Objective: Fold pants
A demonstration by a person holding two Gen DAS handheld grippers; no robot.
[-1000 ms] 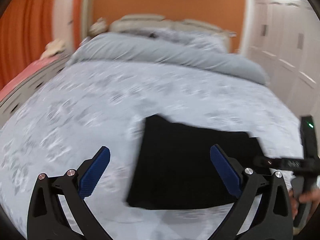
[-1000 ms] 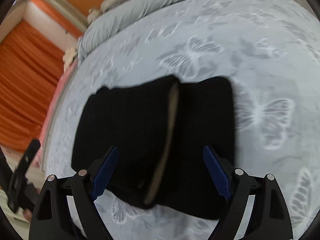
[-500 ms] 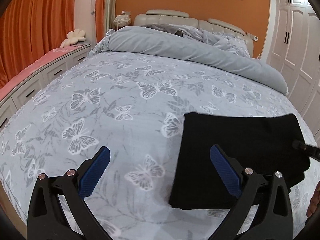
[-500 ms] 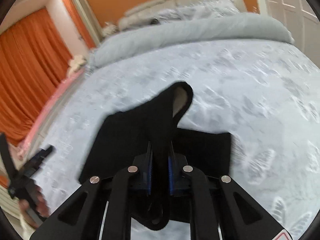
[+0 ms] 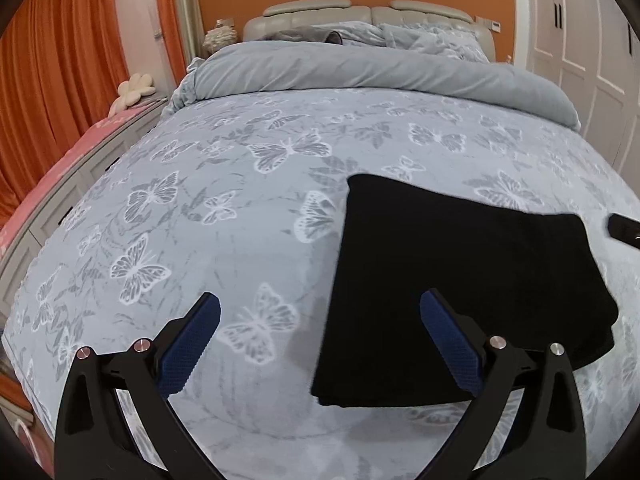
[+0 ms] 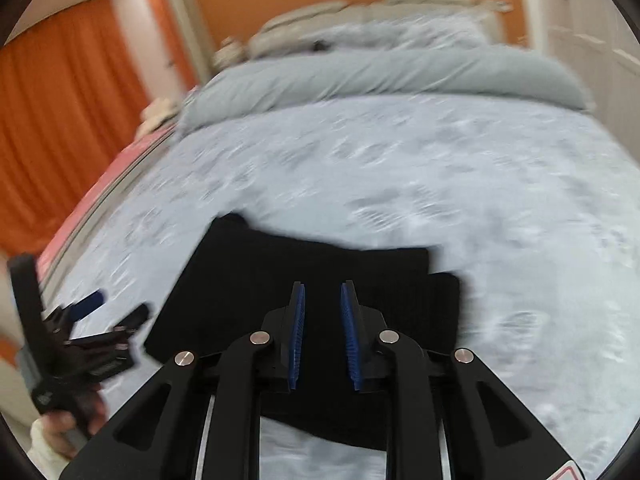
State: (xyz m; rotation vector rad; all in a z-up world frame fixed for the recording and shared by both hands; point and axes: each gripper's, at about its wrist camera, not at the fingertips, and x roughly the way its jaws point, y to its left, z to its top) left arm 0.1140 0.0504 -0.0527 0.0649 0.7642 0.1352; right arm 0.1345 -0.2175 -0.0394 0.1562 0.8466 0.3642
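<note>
we see the folded black knit pants point(image 5: 460, 280) lying flat as a rough rectangle on the pale blue bedspread printed with white butterflies point(image 5: 224, 216), toward the near right part of the bed as the left wrist view shows it. our left gripper point(image 5: 320, 344), black with blue ribbed pads, hangs with its jaws spread wide; nothing is between them, and its right finger point(image 5: 448, 344) sits over the near left edge of the pants. our right gripper point(image 6: 323, 336) hangs above the pants with only a narrow gap between its blue pads; its jaws are opening and no cloth is caught between them. a rolled grey duvet point(image 5: 360, 68) lies across the far end of the bed, and orange curtains point(image 5: 60, 80) hang at the left.
</note>
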